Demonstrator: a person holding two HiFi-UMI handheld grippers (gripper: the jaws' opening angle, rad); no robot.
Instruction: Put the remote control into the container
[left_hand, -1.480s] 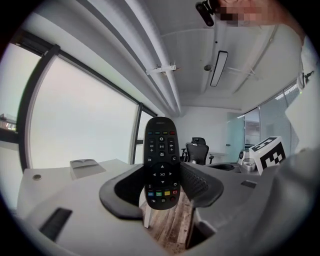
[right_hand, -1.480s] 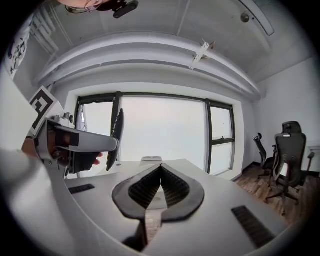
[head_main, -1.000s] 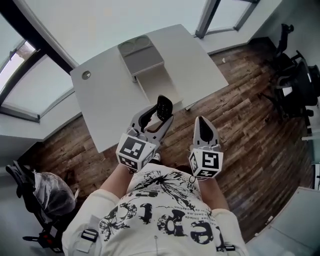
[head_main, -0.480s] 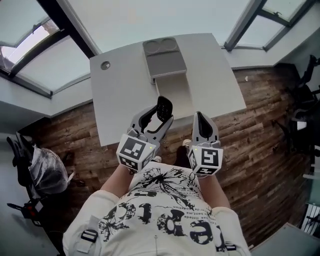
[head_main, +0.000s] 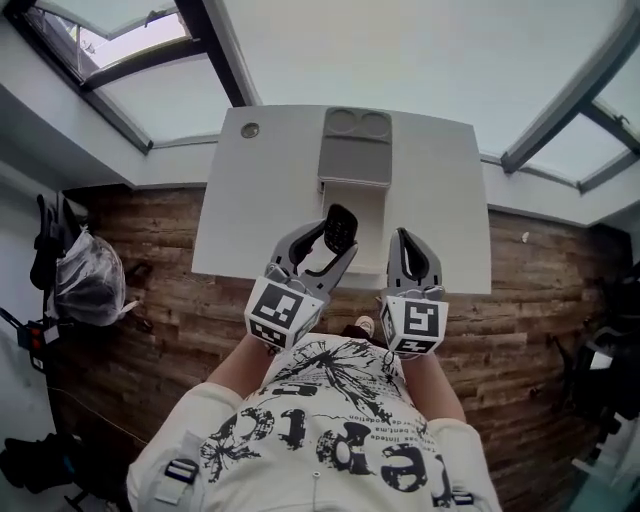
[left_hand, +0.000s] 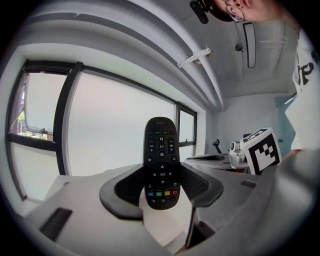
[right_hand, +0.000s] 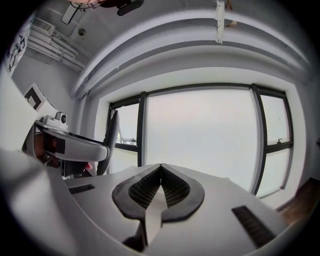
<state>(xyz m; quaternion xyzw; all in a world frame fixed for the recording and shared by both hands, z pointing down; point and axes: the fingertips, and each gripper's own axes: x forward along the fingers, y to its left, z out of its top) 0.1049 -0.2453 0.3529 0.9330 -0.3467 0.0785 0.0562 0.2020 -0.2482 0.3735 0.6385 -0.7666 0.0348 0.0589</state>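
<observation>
A black remote control (head_main: 340, 228) (left_hand: 161, 162) stands upright between the jaws of my left gripper (head_main: 325, 245) (left_hand: 161, 187), which is shut on its lower half. In the head view the remote hangs over the near edge of the white table (head_main: 250, 220). The grey container (head_main: 355, 160) sits at the table's far middle, with a lighter open part (head_main: 352, 205) toward me, just beyond the remote. My right gripper (head_main: 405, 240) (right_hand: 160, 170) is shut with nothing in it, its pads touching, beside the left one at the table's near edge.
A round cable hole (head_main: 249, 130) lies at the table's far left corner. Windows run behind the table. On the wooden floor (head_main: 150, 330), a chair with a plastic bag (head_main: 88, 282) stands at the left and dark office chairs (head_main: 600, 365) at the right.
The view has swung so the table now lies square ahead. Both grippers have moved up to its near edge, the remote still held in the left one.
</observation>
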